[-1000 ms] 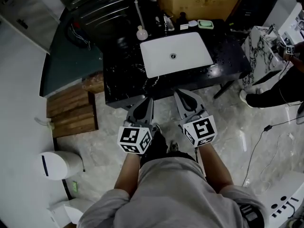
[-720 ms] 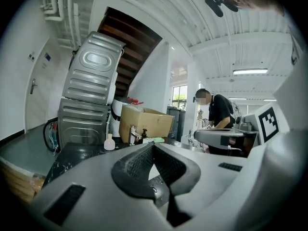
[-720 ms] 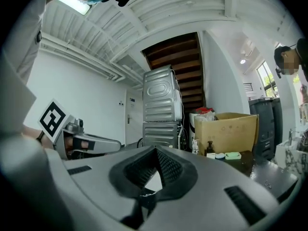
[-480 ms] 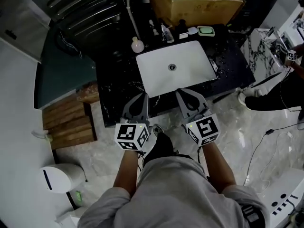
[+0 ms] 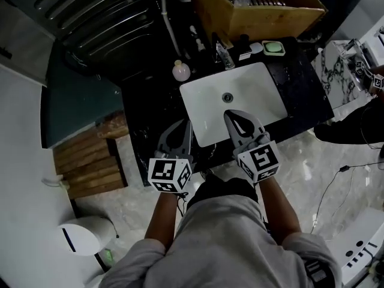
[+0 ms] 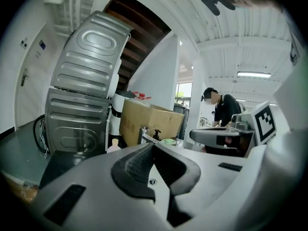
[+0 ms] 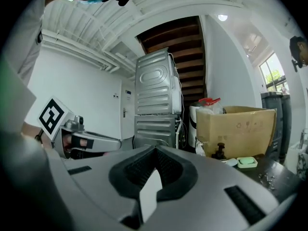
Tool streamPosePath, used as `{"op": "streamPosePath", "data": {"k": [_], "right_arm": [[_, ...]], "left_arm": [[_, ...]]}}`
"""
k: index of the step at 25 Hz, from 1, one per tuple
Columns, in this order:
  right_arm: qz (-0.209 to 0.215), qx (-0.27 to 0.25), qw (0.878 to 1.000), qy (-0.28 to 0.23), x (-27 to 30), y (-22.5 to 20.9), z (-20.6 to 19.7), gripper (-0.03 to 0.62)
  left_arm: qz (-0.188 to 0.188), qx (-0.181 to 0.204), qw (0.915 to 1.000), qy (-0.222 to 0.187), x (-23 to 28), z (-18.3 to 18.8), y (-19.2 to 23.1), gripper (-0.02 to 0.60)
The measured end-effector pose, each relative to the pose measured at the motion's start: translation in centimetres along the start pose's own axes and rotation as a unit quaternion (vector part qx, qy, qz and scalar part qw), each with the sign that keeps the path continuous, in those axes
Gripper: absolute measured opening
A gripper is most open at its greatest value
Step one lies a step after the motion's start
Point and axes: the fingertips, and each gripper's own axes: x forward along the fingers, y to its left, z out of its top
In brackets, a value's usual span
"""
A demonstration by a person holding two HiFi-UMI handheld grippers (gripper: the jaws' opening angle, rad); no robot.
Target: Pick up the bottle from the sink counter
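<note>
1. Black marble counter (image 5: 150, 107) filled the middle of the head view, with a white sink (image 5: 258, 95) set in it and a cardboard box (image 5: 258, 8) behind.
2. The bottle (image 5: 181, 71), pale and round-bodied, stood upright on the counter just beyond the sink's far left corner.
3. The left gripper (image 5: 186, 125) hung over the counter's near edge, beside the sink's left side. Its jaws were pressed together with nothing between them. The bottle stood almost straight ahead of its tip, well apart from it.
4. In the left gripper view the bottle (image 6: 114, 146) showed just left of the closed tip (image 6: 154, 145), low against the stacked grey machines (image 6: 82, 105).
5. The right gripper (image 5: 231, 114) reached over the sink's near part, jaws likewise together and empty. The bottle lay ahead and to its left, across the sink.
6. The right gripper view (image 7: 155, 149) took in a green soap dish (image 7: 247, 161) and a dark pump dispenser (image 7: 220, 150) before the box.
</note>
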Motion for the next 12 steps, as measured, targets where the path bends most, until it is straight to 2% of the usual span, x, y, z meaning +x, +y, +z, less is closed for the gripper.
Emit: {"op": "streamPosePath", "data": {"k": [5, 9, 12], "right_arm": [[-0.011, 0.013, 1.000, 0.020, 2.6, -1.6, -1.2, 0.009], [-0.008, 0.023, 0.999, 0.038, 4.8, -3.4, -2.9, 0.009], [0.005, 0.033, 0.998, 0.059, 6.4, -4.5, -5.0, 0.009]], "left_arm": [[0.006, -0.023, 0.9996, 0.015, 3.9, 0.2, 2.6, 0.012], [0.005, -0.015, 0.9996, 0.022, 7.3, 0.2, 3.6, 0.012], [0.022, -0.011, 0.9994, 0.023, 9.0, -0.1, 5.6, 0.012]]}}
